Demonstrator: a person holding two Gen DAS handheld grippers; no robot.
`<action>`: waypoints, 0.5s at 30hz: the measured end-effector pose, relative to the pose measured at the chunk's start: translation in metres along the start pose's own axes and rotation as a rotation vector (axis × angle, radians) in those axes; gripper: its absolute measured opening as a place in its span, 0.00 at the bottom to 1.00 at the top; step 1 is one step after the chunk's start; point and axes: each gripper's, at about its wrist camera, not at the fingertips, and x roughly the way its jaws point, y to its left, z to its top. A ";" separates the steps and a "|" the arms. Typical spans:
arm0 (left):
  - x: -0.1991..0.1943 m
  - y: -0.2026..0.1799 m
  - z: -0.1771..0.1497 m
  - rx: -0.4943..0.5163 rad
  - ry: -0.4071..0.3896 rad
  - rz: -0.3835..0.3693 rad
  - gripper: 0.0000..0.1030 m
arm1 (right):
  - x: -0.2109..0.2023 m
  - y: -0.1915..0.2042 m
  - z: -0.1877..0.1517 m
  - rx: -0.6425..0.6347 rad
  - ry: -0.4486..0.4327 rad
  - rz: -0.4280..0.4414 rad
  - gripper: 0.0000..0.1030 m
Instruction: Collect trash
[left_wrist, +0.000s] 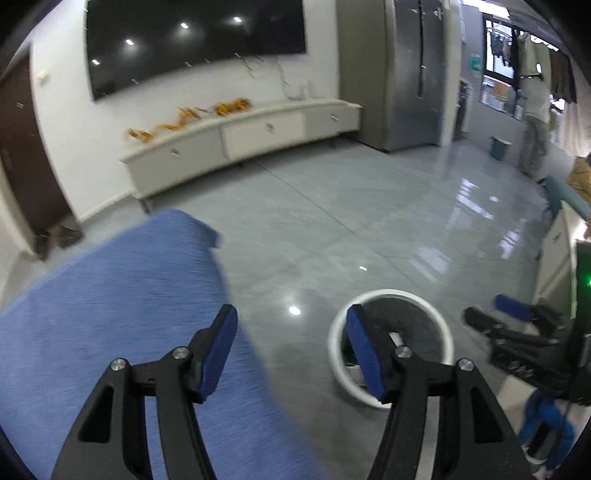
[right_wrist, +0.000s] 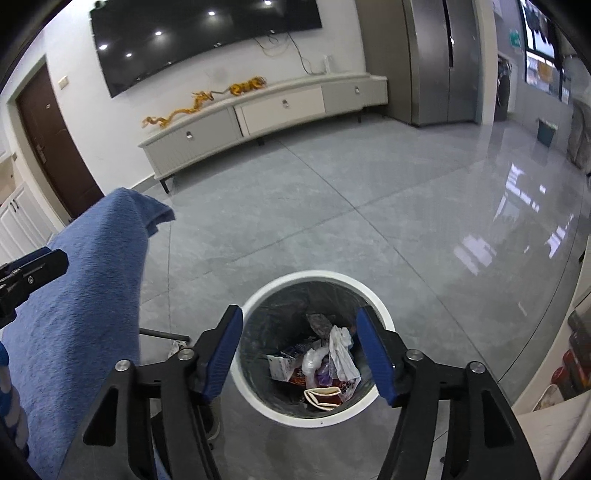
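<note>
A round white trash bin (right_wrist: 258, 291) with a dark liner stands on the grey floor; it also shows in the left wrist view (left_wrist: 436, 314). Inside lie several pieces of trash (right_wrist: 325, 365): crumpled white paper, wrappers and a small carton. My right gripper (right_wrist: 299, 354) is open and empty, held directly above the bin's mouth. It shows in the left wrist view (left_wrist: 509, 314) at the right. My left gripper (left_wrist: 291, 350) is open and empty, over the edge of a blue cloth (left_wrist: 110, 314), left of the bin. Its finger (right_wrist: 33, 273) shows at the left of the right wrist view.
The blue cloth (right_wrist: 81, 295) covers a surface at the left. A low white TV cabinet (right_wrist: 266, 114) with yellow cables stands under a wall TV (right_wrist: 207, 33). A brown door (right_wrist: 51, 140) is at the far left, a grey cabinet (right_wrist: 436, 62) at back right. A person (left_wrist: 535, 122) stands far right.
</note>
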 end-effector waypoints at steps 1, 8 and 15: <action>-0.009 0.007 -0.002 -0.012 -0.011 0.021 0.60 | -0.008 0.006 0.001 -0.009 -0.013 0.003 0.66; -0.078 0.067 -0.020 -0.101 -0.114 0.173 0.76 | -0.054 0.064 0.010 -0.095 -0.104 0.060 0.83; -0.140 0.129 -0.038 -0.189 -0.199 0.302 0.86 | -0.102 0.127 0.011 -0.168 -0.202 0.134 0.99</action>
